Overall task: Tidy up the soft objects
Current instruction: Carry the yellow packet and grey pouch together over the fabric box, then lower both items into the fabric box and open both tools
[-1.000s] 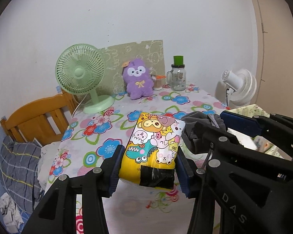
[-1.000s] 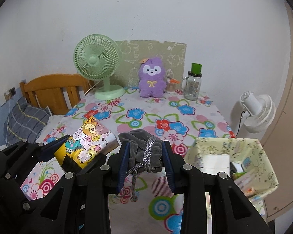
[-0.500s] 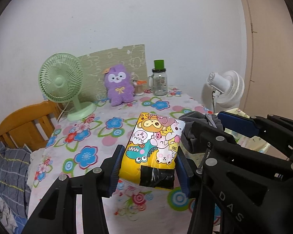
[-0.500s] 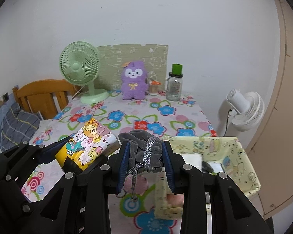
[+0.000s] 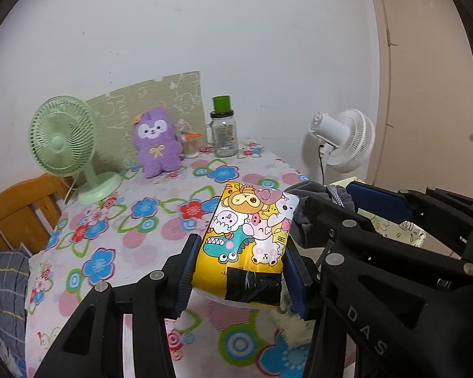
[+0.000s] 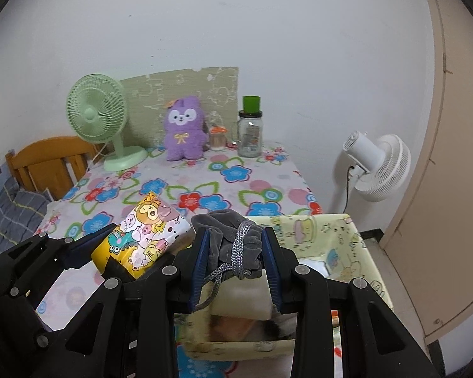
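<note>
Left tool (image 5: pixel 241 269): pinching a yellow cartoon-print tissue pack (image 5: pixel 247 236) between both blue pads, lifted clear of the surface (image 5: pixel 116 239); black tape patch across the pack's near end.
Right tool (image 6: pixel 235 260): pinching a grey drawstring pouch (image 6: pixel 227 239) between its pads, cord hanging loose toward the camera; held above the near-left part of the yellow-green fabric bin (image 6: pixel 353 236).
Tools relative to each other: side by side, pack just left of the pouch, almost touching in the left wrist view.
Fabric bin: at the near right edge of the surface, open at the top, pale items inside, blurred.
Surface: floral cloth cover.
Far edge, against the wall: green desk fan (image 6: pixel 101 119) toward the far left corner, purple plush toy (image 6: pixel 183 129) in the middle, glass jar with green lid (image 6: pixel 250 132) to its right.
Beyond the right edge: white fan (image 6: pixel 378 163).
Beyond the left edge: wooden chair (image 6: pixel 47 160).
</note>
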Action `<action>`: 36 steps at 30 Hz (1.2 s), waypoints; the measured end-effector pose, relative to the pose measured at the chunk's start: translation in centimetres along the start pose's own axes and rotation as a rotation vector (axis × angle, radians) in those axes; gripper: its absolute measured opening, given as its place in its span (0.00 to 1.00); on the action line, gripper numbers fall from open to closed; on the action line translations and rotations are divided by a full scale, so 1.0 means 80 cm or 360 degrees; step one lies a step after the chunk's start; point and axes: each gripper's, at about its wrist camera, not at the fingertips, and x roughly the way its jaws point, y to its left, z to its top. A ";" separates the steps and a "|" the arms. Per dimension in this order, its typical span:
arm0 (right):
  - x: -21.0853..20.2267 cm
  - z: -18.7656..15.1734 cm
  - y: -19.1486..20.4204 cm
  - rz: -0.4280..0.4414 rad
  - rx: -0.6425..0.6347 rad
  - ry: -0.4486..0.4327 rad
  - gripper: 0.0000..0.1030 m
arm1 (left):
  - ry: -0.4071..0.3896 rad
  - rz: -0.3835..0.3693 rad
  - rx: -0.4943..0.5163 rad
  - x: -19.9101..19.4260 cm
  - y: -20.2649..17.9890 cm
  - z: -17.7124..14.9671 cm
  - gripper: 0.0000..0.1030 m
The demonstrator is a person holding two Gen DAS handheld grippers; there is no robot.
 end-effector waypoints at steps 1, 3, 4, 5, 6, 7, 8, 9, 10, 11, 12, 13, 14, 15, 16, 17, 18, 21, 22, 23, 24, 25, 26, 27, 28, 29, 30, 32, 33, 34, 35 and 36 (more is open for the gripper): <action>0.002 0.000 -0.006 -0.0005 0.0009 0.0003 0.36 | 0.0002 -0.0008 0.0003 0.003 -0.004 0.001 0.50; 0.006 0.000 -0.016 -0.0013 0.0023 0.0011 0.36 | 0.0010 -0.0025 0.0012 0.009 -0.012 0.004 0.50; 0.009 -0.001 -0.022 -0.0017 0.0034 0.0017 0.36 | 0.0014 -0.0032 0.0018 0.012 -0.015 0.005 0.50; 0.012 -0.001 -0.027 -0.0018 0.0043 0.0023 0.36 | 0.0020 -0.0037 0.0025 0.015 -0.020 0.007 0.50; 0.015 -0.002 -0.034 -0.0021 0.0057 0.0032 0.36 | 0.0025 -0.0042 0.0033 0.019 -0.024 0.008 0.50; 0.017 -0.002 -0.038 -0.0022 0.0065 0.0037 0.36 | 0.0030 -0.0047 0.0039 0.022 -0.028 0.009 0.50; 0.020 -0.003 -0.043 -0.0029 0.0074 0.0042 0.36 | 0.0038 -0.0053 0.0045 0.027 -0.032 0.010 0.50; 0.023 -0.005 -0.048 -0.0042 0.0079 0.0046 0.36 | 0.0045 -0.0057 0.0053 0.031 -0.036 0.010 0.50; 0.027 -0.005 -0.053 -0.0053 0.0084 0.0053 0.36 | 0.0053 -0.0062 0.0061 0.035 -0.039 0.011 0.50; 0.031 -0.006 -0.059 -0.0056 0.0096 0.0064 0.36 | 0.0060 -0.0064 0.0064 0.038 -0.041 0.011 0.50; 0.034 -0.007 -0.063 -0.0054 0.0108 0.0073 0.36 | 0.0069 -0.0068 0.0069 0.042 -0.044 0.012 0.50; 0.038 -0.008 -0.068 -0.0054 0.0121 0.0084 0.36 | 0.0077 -0.0070 0.0075 0.046 -0.047 0.012 0.50; 0.041 -0.009 -0.072 -0.0056 0.0131 0.0090 0.36 | 0.0083 -0.0071 0.0078 0.048 -0.049 0.013 0.50; 0.044 -0.010 -0.076 -0.0052 0.0138 0.0098 0.36 | 0.0094 -0.0072 0.0084 0.053 -0.051 0.013 0.50; 0.048 -0.011 -0.079 -0.0049 0.0146 0.0110 0.36 | 0.0101 -0.0072 0.0088 0.056 -0.053 0.013 0.50; 0.051 -0.012 -0.081 -0.0045 0.0153 0.0119 0.36 | 0.0108 -0.0071 0.0093 0.059 -0.056 0.013 0.50; 0.054 -0.013 -0.084 -0.0039 0.0158 0.0129 0.37 | 0.0118 -0.0071 0.0097 0.062 -0.058 0.013 0.50; 0.062 -0.016 -0.090 -0.0019 0.0182 0.0164 0.40 | 0.0139 -0.0075 0.0102 0.071 -0.061 0.012 0.50; 0.063 -0.017 -0.092 -0.0016 0.0191 0.0173 0.42 | 0.0144 -0.0077 0.0103 0.073 -0.062 0.012 0.50; 0.065 -0.018 -0.094 -0.0014 0.0201 0.0180 0.47 | 0.0149 -0.0079 0.0103 0.075 -0.063 0.012 0.50; 0.066 -0.019 -0.097 -0.0014 0.0213 0.0185 0.51 | 0.0154 -0.0082 0.0102 0.077 -0.063 0.012 0.51; 0.066 -0.020 -0.098 -0.0013 0.0218 0.0183 0.63 | 0.0157 -0.0083 0.0101 0.079 -0.064 0.013 0.51; 0.066 -0.020 -0.099 -0.0013 0.0217 0.0173 0.70 | 0.0158 -0.0083 0.0099 0.081 -0.064 0.013 0.51; 0.064 -0.021 -0.099 -0.0017 0.0208 0.0157 0.71 | 0.0161 -0.0083 0.0094 0.082 -0.064 0.013 0.53; 0.062 -0.021 -0.098 -0.0029 0.0194 0.0143 0.73 | 0.0165 -0.0085 0.0089 0.084 -0.064 0.013 0.54; 0.061 -0.020 -0.098 -0.0039 0.0184 0.0138 0.74 | 0.0170 -0.0094 0.0083 0.085 -0.064 0.013 0.54; 0.060 -0.020 -0.097 -0.0045 0.0179 0.0136 0.74 | 0.0177 -0.0107 0.0074 0.087 -0.064 0.012 0.56; 0.058 -0.021 -0.097 -0.0048 0.0175 0.0135 0.75 | 0.0182 -0.0126 0.0062 0.088 -0.064 0.013 0.67; 0.058 -0.020 -0.098 -0.0050 0.0176 0.0134 0.75 | 0.0177 -0.0131 0.0057 0.087 -0.064 0.013 0.77; 0.057 -0.020 -0.098 -0.0053 0.0180 0.0133 0.76 | 0.0169 -0.0132 0.0055 0.086 -0.064 0.013 0.79; 0.055 -0.020 -0.099 -0.0054 0.0185 0.0130 0.78 | 0.0158 -0.0142 0.0055 0.084 -0.064 0.013 0.84; 0.054 -0.020 -0.099 -0.0055 0.0188 0.0127 0.79 | 0.0153 -0.0144 0.0056 0.081 -0.064 0.013 0.90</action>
